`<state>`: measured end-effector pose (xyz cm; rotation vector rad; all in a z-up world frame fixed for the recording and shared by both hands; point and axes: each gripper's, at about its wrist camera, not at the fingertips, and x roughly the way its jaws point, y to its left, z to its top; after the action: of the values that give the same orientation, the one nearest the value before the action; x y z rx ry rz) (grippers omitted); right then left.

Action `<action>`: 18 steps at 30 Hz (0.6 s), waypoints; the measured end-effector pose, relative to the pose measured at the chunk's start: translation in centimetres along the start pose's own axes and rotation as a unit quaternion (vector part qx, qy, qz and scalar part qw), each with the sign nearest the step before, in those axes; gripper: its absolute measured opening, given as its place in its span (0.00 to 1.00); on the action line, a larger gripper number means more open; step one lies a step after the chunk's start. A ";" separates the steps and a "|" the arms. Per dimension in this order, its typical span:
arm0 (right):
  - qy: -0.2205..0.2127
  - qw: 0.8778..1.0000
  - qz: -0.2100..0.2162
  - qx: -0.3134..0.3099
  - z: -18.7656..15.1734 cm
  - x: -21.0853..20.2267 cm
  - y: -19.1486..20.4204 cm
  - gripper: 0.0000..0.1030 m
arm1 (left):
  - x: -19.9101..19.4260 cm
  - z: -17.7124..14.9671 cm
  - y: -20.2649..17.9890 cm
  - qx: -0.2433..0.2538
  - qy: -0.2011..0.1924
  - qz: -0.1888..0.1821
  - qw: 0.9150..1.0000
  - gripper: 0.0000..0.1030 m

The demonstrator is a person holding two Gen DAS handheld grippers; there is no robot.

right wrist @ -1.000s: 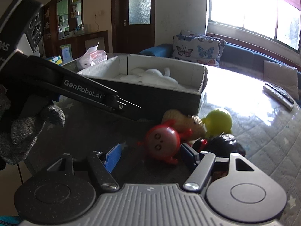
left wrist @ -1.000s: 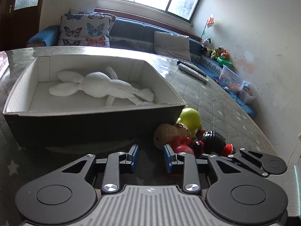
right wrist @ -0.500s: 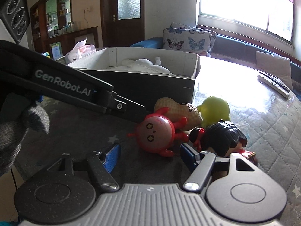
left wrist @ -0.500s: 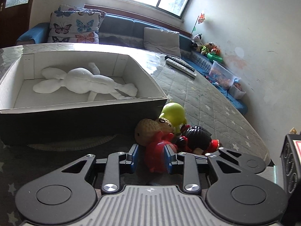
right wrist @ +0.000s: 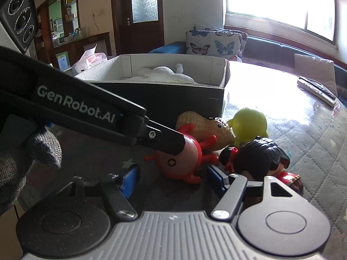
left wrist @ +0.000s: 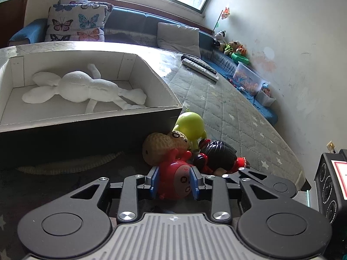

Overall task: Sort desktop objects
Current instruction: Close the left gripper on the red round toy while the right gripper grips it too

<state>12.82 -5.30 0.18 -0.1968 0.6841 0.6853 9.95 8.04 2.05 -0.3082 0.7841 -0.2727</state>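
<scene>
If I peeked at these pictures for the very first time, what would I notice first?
Probably the round red plastic toy with a face, sitting right between the blue pads of the left gripper. Just behind it huddle a tan peanut-shaped toy, a shiny yellow-green round toy and a black-haired doll in red, all by the corner of the big dark cardboard box. Inside the box lies a white knitted bunny.
</scene>
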 end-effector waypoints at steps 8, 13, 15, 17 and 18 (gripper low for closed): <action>0.000 1.000 0.003 0.008 0.1 0.0 -0.1 0.57 | 0.8 0.8 0.5 -0.005 0.018 -0.014 1.000 0.38; 0.001 1.000 0.003 0.009 0.1 0.1 -0.1 0.56 | 1.3 1.0 0.9 -0.015 0.027 -0.027 0.999 0.42; 0.001 1.000 0.003 0.010 0.1 0.1 -0.1 0.56 | 1.6 1.1 1.1 -0.020 0.033 -0.032 0.999 0.45; 0.001 1.000 0.004 0.011 0.1 0.1 -0.2 0.56 | 1.8 1.1 1.2 -0.022 0.036 -0.034 0.999 0.46; 0.000 1.000 0.004 0.011 0.1 0.1 -0.2 0.56 | 1.9 1.1 1.2 -0.021 0.037 -0.034 0.999 0.47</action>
<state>13.05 -5.36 0.18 -0.1732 0.6931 0.6845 12.14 8.65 1.14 -0.3667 0.8548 -0.3328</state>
